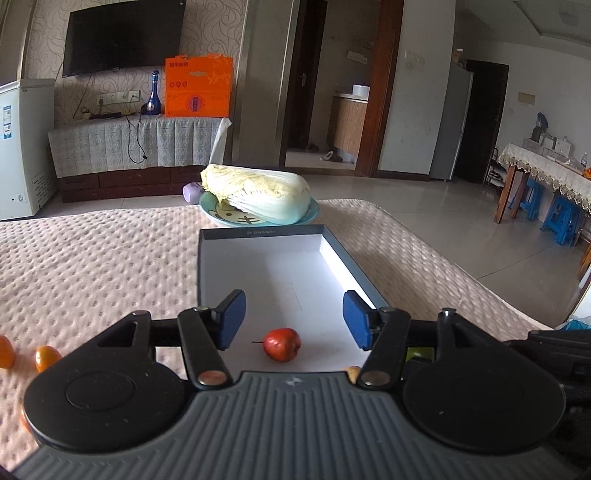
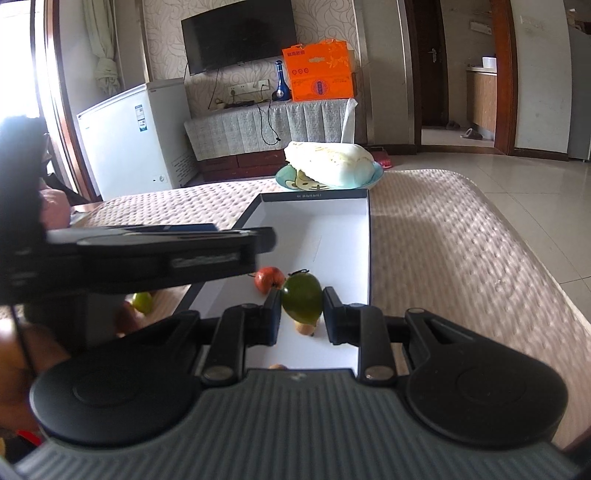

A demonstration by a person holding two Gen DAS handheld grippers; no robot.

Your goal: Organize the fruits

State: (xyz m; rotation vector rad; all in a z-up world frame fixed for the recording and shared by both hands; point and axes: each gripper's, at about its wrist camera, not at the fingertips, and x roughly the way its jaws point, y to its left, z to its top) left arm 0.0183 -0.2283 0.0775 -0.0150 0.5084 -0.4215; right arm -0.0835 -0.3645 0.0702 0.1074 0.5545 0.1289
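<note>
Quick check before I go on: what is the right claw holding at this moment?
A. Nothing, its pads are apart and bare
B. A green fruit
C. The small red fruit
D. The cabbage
B: in the right wrist view the right claw has both pads pressed on a green fruit above the open box, while the small red fruit lies loose on the box floor.

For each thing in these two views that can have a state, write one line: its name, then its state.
left gripper: open, empty, above the red fruit
right gripper: shut on the green fruit
red fruit: lying loose in the box
green fruit: held over the box
box: open, lidless
cabbage: resting on the plate
plate: on the bed behind the box
television: off
</note>
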